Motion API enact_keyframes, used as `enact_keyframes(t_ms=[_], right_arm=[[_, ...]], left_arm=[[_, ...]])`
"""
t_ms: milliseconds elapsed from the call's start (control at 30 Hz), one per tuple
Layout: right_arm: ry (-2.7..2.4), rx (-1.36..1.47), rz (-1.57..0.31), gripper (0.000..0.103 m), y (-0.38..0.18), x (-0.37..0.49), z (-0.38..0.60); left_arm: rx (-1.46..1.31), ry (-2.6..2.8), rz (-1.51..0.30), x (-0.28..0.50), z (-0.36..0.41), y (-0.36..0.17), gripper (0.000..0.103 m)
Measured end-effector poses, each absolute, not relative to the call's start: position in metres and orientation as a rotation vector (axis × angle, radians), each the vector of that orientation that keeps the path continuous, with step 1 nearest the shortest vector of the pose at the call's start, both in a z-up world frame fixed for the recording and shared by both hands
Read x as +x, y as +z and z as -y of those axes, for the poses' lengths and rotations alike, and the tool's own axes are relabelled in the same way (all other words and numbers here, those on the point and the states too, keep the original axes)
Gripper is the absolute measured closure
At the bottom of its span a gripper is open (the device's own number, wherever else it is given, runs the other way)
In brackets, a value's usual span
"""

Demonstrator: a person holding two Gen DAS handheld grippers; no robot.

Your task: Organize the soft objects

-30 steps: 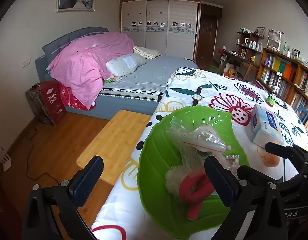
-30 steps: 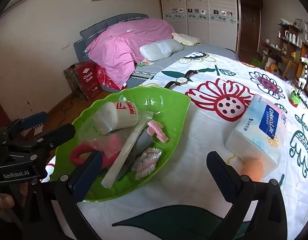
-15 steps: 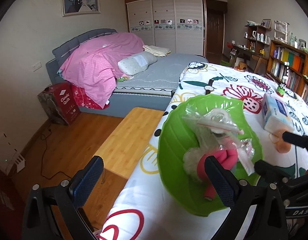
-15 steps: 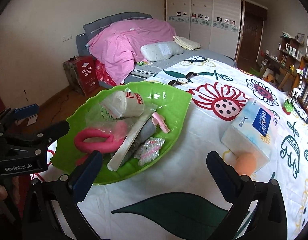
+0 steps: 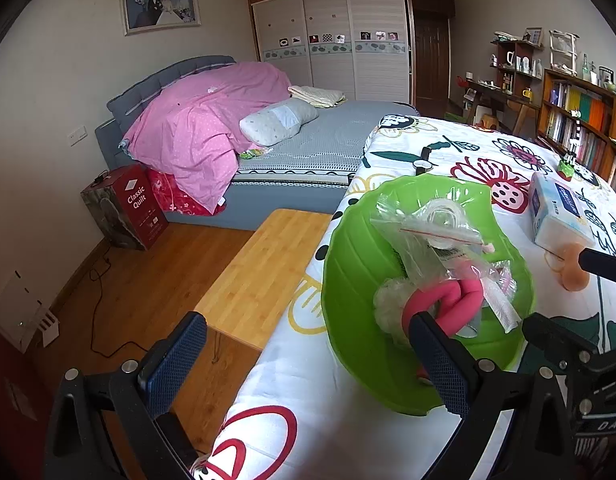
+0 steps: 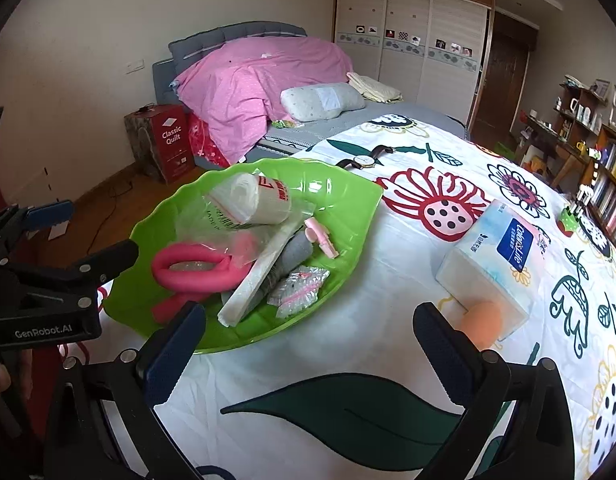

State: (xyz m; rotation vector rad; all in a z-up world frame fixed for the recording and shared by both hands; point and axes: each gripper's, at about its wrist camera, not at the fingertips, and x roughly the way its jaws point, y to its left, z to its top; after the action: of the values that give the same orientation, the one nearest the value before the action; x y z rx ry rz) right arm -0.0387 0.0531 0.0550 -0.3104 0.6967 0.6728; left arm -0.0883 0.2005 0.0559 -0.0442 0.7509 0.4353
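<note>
Our left tongs (image 5: 308, 354) and right tongs (image 6: 308, 344) both gape apart, holding nothing. The orange sponge (image 6: 479, 319) beside the tissue pack (image 6: 493, 264) on the table looks light and squashy; we'd pinch its middle. Since a second ago, both tongs have drawn back from the green tray (image 6: 347, 200).

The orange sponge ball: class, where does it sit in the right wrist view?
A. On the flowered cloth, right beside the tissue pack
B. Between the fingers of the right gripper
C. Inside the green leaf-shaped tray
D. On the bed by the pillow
A: the orange sponge ball lies on the flowered cloth against the near end of the tissue pack, outside the green tray and ahead of the open right gripper.
</note>
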Motion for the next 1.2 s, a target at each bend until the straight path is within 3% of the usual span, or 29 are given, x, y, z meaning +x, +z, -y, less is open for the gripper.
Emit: enact_keyframes(t_ms=[1200], right_arm=[[0.646,-0.332,-0.618,0.0,0.056,-0.049,-0.058]], left_arm=[[-0.069,0.439,-0.756,-0.095,-0.212,0.054,0.0]])
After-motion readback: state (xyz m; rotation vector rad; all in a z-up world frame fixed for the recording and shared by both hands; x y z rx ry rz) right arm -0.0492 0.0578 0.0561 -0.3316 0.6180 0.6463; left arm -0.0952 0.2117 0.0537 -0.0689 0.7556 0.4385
